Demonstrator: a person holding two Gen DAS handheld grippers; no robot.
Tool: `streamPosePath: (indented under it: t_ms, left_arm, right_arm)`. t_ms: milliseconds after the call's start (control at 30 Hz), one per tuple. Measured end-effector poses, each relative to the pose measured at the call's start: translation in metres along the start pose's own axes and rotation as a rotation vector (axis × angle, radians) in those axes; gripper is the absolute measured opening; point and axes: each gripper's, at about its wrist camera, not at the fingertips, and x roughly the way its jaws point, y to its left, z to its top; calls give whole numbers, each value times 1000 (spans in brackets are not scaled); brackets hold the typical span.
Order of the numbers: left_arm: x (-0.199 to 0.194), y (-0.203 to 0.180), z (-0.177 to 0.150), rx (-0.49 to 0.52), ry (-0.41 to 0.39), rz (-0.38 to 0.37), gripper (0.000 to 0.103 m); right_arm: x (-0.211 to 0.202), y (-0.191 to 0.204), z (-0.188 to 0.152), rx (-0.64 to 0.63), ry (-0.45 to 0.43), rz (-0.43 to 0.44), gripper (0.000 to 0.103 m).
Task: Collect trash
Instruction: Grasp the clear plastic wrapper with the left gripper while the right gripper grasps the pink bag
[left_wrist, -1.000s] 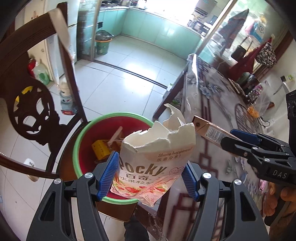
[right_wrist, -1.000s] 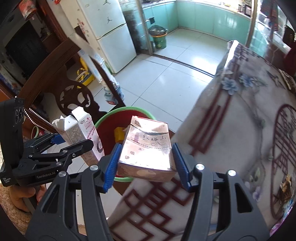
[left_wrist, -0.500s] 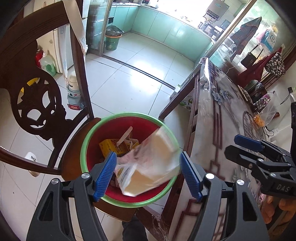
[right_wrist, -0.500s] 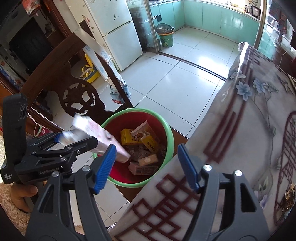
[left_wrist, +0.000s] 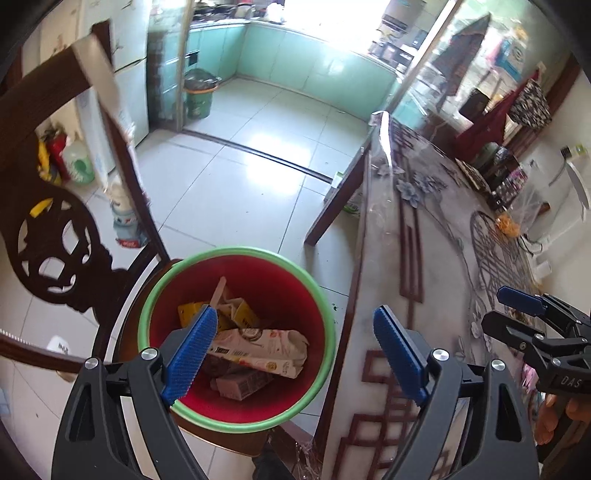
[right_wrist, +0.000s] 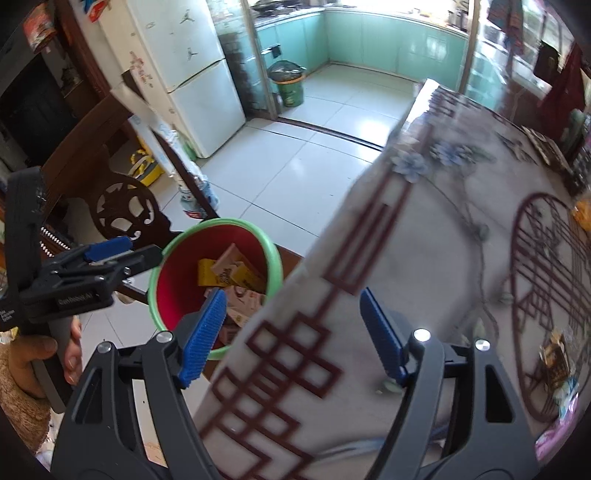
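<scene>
Hard to read much of this: the right wrist view smears the table edge, and the bottom of the bin is buried under wrappers, so I can't tell what's down there.

Left to right in the left wrist view: a dark carved wooden chair (left_wrist: 55, 254) fills the left side, its top cut off by the frame. Lower centre sits the red bucket (left_wrist: 236, 332) with a green rim, round and smooth plastic. Inside it lie a pale snack pouch (left_wrist: 258, 349), crumpled and lying flat, a brownish flat box (left_wrist: 242, 384) below it, and yellow cartons (left_wrist: 243, 314) further back. The left gripper (left_wrist: 291, 350) hangs right over the bucket, blue ribbed pads widening, nothing between them.

To the right is the table (left_wrist: 436, 258) under a glossy floral cloth with dark red lattice lines. The right gripper (left_wrist: 517, 314) pokes in at the right edge there; in its own view the right gripper (right_wrist: 291, 336) is spreading too, empty, over the table's edge with the bucket at lower left.
</scene>
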Motion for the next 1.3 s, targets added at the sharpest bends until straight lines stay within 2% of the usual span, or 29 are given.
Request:
streamPosePath:
  t_ms: [233, 300, 433, 533, 633, 700, 867, 933, 1000, 1033, 1067, 1200, 1300]
  left_arm:
    - [12, -50, -2, 83, 36, -57, 83]
    - [14, -68, -4, 116, 44, -68, 83]
    - [17, -103, -9, 174, 51, -84, 83]
    - [22, -132, -15, 202, 64, -94, 83]
    - [29, -166, -23, 222, 88, -100, 83]
    - [34, -194, -28, 241, 105, -121, 83]
    - [52, -268, -37, 242, 136, -198, 83]
    - [59, -301, -41, 248, 145, -222, 83]
    - [68, -333, -46, 254, 160, -238, 83]
    - [72, -350, -49, 255, 171, -248, 83]
    - [77, -366, -52, 254, 182, -262, 83]
    - [97, -410, -63, 246, 230, -272, 83]
    - [119, -430, -68, 201, 288, -263, 83]
  right_arm:
    - [-20, -81, -40, 173, 2, -130, 77]
    - [-35, -120, -54, 262, -18, -196, 78]
    - [-80, -211, -90, 449, -62, -434, 86]
    - [-110, -285, -137, 655, -53, -509, 87]
    - [-118, -334, -186, 791, -2, -535, 87]
    - [-113, -353, -213, 842, 38, -509, 87]
    - [-93, -375, -241, 818, 107, -429, 87]
    - [-83, -379, -241, 750, 145, -417, 74]
    - [-78, -383, -241, 695, 159, -409, 49]
    - [-79, -384, -239, 657, 157, -410, 43]
    - [-79, -387, -240, 638, 155, -405, 32]
    - [-92, -412, -238, 628, 113, -377, 24]
    - [-108, -427, -234, 620, 60, -380, 24]
